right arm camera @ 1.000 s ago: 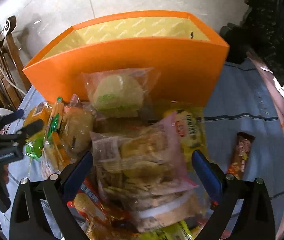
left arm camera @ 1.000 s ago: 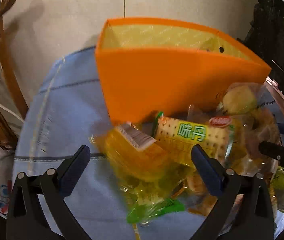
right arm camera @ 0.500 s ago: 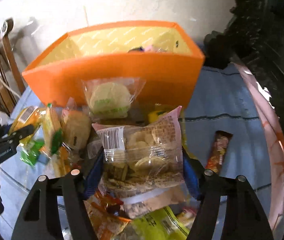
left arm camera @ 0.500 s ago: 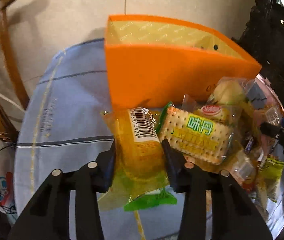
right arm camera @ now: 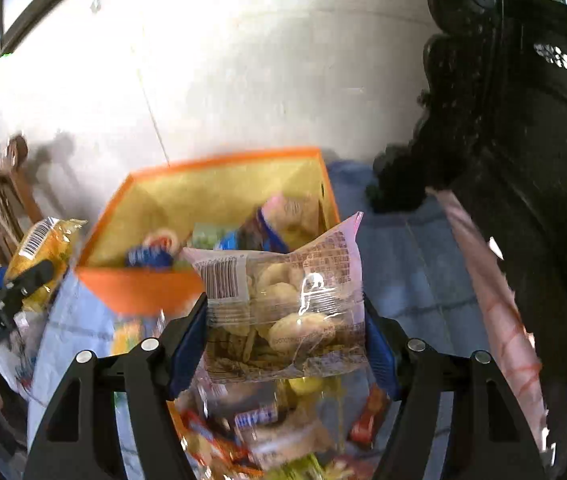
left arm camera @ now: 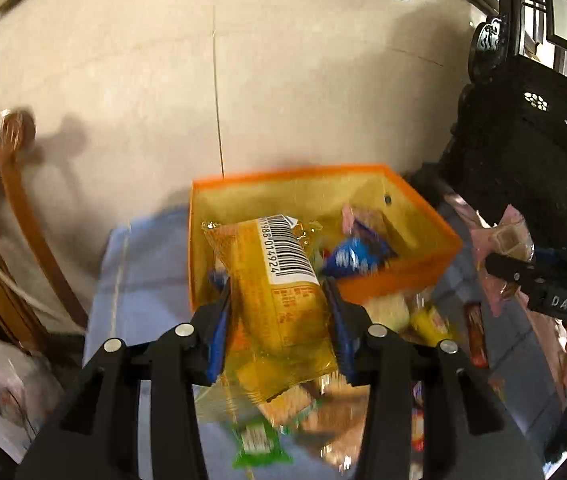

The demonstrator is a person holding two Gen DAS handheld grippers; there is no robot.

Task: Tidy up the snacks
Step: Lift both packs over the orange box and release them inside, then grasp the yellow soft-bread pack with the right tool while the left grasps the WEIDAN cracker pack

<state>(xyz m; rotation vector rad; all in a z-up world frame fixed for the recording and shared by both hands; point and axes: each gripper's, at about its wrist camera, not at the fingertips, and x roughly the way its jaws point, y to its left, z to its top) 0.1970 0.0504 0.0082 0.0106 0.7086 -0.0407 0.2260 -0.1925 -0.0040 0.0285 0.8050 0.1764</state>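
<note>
Tablecloth (left arm camera: 143,288), blue with dark stripes, carries everything; pale tiled floor beyond it, dark carved furniture (left arm camera: 523,160) on the right. Orange box (left arm camera: 399,280), yellow-lined and open-topped, stands at the far end of the cloth and already holds several packets, a blue wrapper (left arm camera: 353,258) among them. Loose pile of snacks (right arm camera: 263,432) lies on the cloth below the grippers, near side of the box.

Right gripper (right arm camera: 285,340) is clamped on a clear-and-pink bag of pastries (right arm camera: 287,312), held above the pile, just short of the box's near wall. Left gripper (left arm camera: 279,328) is clamped on a yellow packet (left arm camera: 279,292), barcode end up, raised over the box's near left corner.

Handling judgement: both packets look light, film slick and crinkly. The pastry bag is soft and its contents probably crush easily, so grip across the middle, gently. The yellow packet seems firmer; a mid-body hold suits it. Neither is yet inside the box.
</note>
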